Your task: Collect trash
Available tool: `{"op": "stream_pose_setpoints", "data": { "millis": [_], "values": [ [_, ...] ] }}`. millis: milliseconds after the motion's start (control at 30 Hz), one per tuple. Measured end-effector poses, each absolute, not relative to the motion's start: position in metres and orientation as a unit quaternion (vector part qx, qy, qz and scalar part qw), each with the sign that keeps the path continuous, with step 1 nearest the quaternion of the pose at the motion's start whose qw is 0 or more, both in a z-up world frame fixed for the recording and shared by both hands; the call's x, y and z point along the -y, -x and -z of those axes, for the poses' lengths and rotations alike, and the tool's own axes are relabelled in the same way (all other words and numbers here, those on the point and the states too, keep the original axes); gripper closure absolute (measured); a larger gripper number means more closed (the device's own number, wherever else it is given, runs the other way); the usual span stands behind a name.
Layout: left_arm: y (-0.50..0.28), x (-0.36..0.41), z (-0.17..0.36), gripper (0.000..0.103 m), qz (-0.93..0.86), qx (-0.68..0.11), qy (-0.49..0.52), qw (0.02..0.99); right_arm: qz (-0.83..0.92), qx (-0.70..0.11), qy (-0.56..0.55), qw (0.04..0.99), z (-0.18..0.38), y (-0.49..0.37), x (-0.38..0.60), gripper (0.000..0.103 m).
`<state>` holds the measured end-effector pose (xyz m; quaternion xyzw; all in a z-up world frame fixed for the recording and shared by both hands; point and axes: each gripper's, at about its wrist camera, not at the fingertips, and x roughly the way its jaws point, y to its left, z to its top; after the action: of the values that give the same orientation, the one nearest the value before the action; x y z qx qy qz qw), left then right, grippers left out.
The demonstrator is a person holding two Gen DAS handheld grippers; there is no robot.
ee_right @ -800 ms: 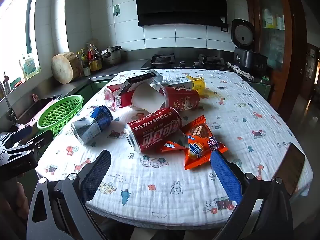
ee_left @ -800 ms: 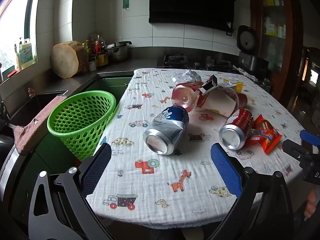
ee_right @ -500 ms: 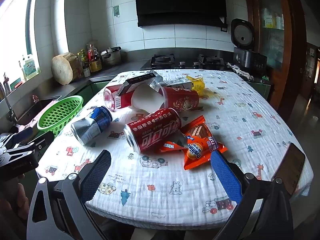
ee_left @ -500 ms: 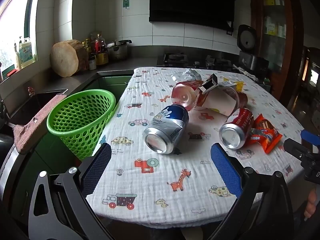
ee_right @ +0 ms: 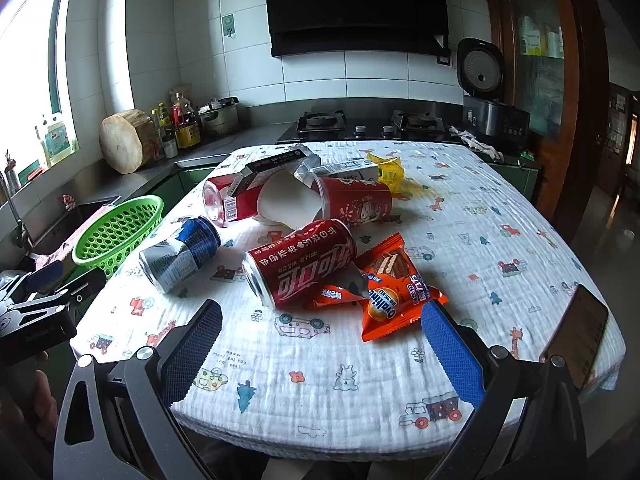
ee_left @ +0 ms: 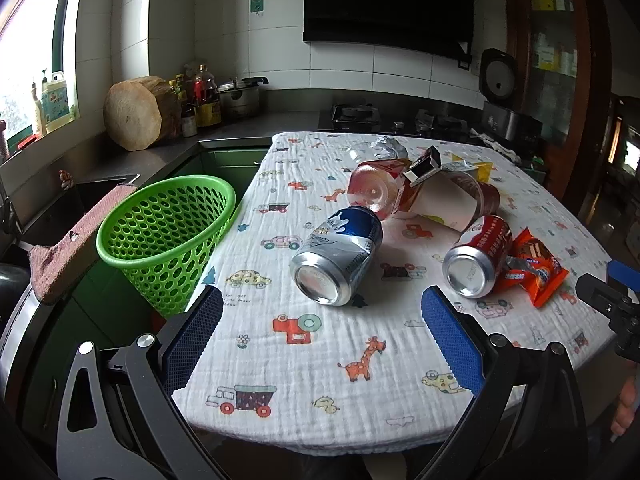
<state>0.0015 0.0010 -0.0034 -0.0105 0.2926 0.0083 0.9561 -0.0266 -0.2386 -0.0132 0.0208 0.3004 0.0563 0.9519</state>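
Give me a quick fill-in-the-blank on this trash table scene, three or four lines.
1. The green basket stands off the table's ____ edge in the left wrist view.
2. The blue-and-silver can lies on its ____.
3. The orange snack wrapper touches the ____ can.
4. Both grippers' fingers hold ____.

Answers: left; side; red; nothing

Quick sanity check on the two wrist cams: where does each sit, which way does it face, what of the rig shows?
Left wrist: on the left gripper, off the table's near-left corner, angled down at the blue can and green basket; own open fingers, right gripper at right edge.
Right wrist: on the right gripper, further right, angled down at the red can and orange wrappers; own open fingers, left gripper and a hand at left.
Shared: both cans, basket, wrappers, tablecloth.
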Motion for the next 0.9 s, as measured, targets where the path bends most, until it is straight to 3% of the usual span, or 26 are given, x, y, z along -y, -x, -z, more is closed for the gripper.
{"op": "stream_pose_setpoints", "data": {
  "millis": [900],
  "values": [
    [-0.0022,-0.0079,0.003,0.005,-0.014,-0.296,0.023,0.955,-0.056,-0.302,-0.019,0.952,0.0133,0.0266,0.2359,0.006]
  ]
}}
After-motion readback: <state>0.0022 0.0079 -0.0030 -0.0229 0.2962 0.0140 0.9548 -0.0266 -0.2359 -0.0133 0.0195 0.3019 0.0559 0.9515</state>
